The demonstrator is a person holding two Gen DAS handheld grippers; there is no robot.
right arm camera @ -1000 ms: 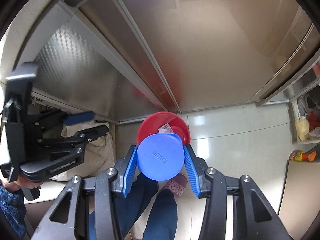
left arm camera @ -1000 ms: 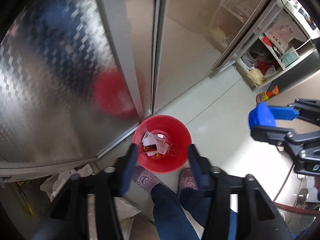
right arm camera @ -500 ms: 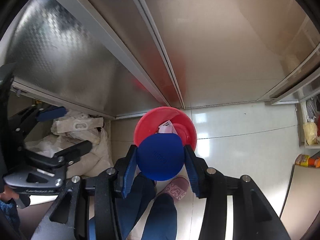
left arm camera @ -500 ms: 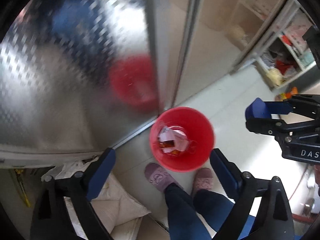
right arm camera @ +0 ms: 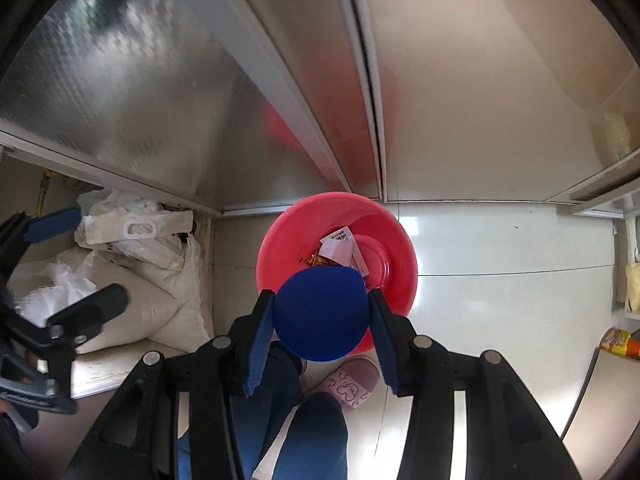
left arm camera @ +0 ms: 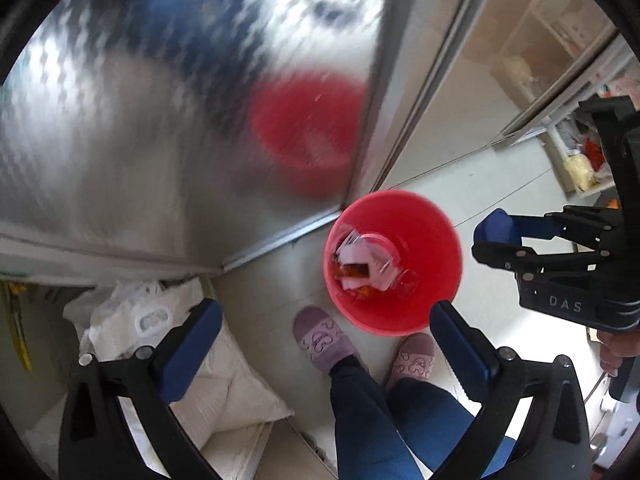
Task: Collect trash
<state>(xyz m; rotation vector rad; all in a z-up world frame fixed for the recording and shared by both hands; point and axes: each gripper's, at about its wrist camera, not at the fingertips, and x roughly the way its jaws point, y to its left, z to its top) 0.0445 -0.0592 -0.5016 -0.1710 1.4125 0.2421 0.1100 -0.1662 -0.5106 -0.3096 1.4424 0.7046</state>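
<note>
A person stands over a red bucket [left arm camera: 394, 262] on the pale tiled floor, against a steel cabinet. Paper scraps and wrappers [left arm camera: 362, 258] already lie in its bottom, so some trash is collected. The left gripper [left arm camera: 324, 344] hangs above, its fingers having just spread wide with nothing between them. The right gripper [right arm camera: 320, 314] has its fingers clamped on a round, dark blue lid [right arm camera: 321, 313], poised over the bucket's near rim, not yet dropped.
</note>
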